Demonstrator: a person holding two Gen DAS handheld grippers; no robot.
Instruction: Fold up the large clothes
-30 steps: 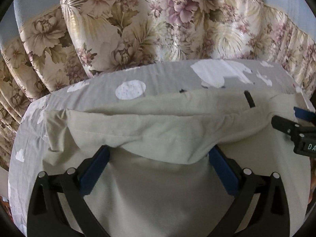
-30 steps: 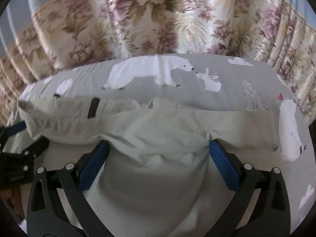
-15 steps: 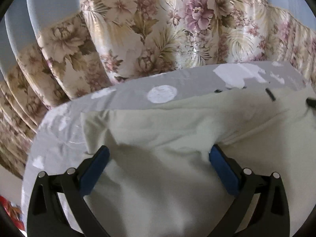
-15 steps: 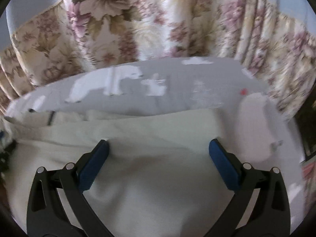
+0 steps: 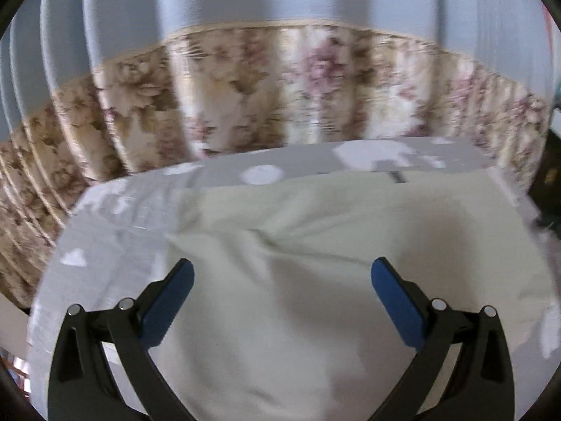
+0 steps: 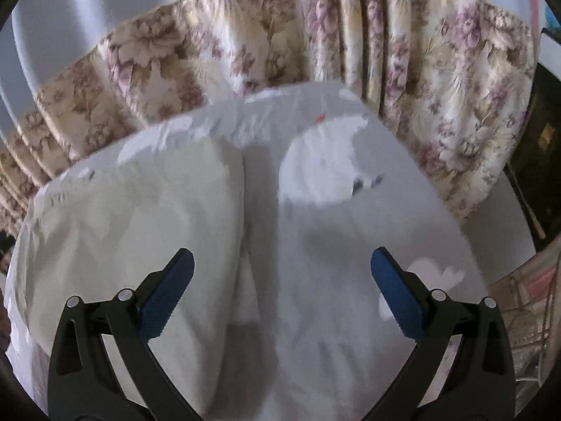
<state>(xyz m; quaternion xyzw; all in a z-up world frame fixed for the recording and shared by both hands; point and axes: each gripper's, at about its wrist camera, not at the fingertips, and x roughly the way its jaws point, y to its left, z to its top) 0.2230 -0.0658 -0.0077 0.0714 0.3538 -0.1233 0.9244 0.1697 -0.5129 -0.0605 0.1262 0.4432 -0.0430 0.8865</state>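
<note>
A pale green garment (image 5: 333,245) lies folded flat on a grey bedsheet (image 5: 115,231) printed with white animals. My left gripper (image 5: 282,273) hovers open above the garment's left part, with nothing between its blue pads (image 5: 168,301). In the right wrist view the garment (image 6: 133,217) fills the left half and its right edge runs down the middle. My right gripper (image 6: 282,270) is open above that edge, its left pad (image 6: 164,298) over the cloth and its right pad (image 6: 396,298) over bare sheet (image 6: 333,238).
A floral curtain (image 5: 280,98) with a blue upper band hangs close behind the bed's far edge. The same curtain (image 6: 455,98) wraps round the bed's right corner. Dark furniture (image 6: 540,161) stands at the far right beyond the bed.
Both grippers, open throughout, have drawn back and up from the garment fold. The cloth has dropped flat onto the sheet. The right gripper has swung right, past the garment's edge.
</note>
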